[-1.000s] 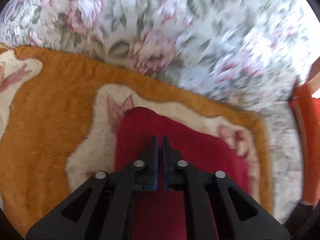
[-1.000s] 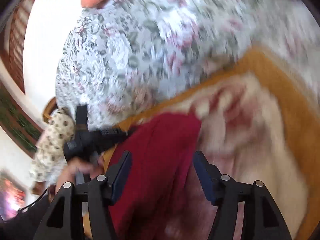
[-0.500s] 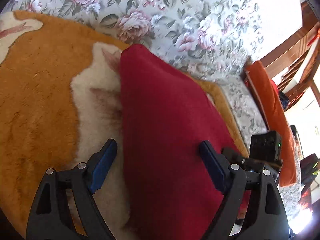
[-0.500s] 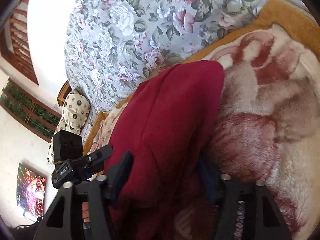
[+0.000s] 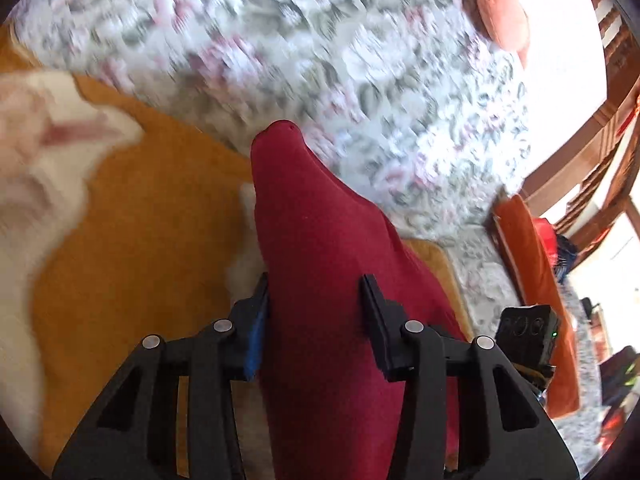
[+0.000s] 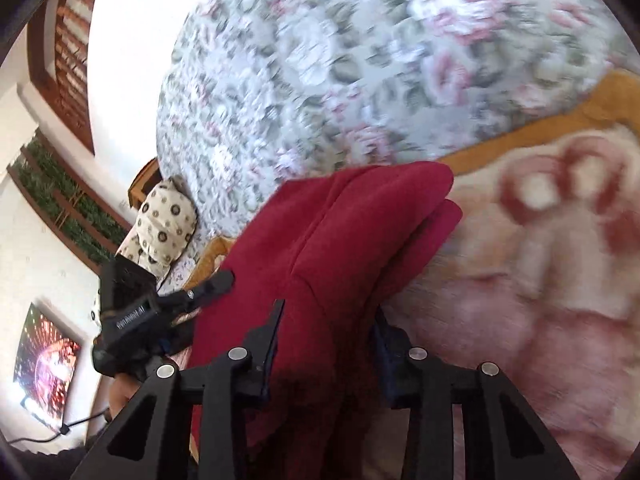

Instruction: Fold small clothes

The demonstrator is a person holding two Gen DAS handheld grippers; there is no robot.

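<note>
A dark red folded garment [image 5: 320, 248] lies on an orange and cream plush blanket [image 5: 132, 216]. In the left wrist view my left gripper [image 5: 316, 304] has its fingers on either side of the garment, closing on the thick fold. In the right wrist view the garment [image 6: 340, 240] shows several stacked layers, and my right gripper [image 6: 328, 328] straddles it the same way, fingers pressing its sides. The left gripper's body [image 6: 132, 308] shows at the left of the right wrist view.
A floral sheet [image 5: 340, 60] covers the bed beyond the blanket. An orange cushion [image 5: 532, 280] and wooden furniture [image 5: 592, 152] stand to the right. A spotted cream pillow [image 6: 164, 228] lies at the bed's left end. The blanket [image 6: 540, 260] extends right.
Both grippers were wide open around the garment half a second ago and have narrowed onto it. The left gripper was shut a second ago. The views are blurred by motion.
</note>
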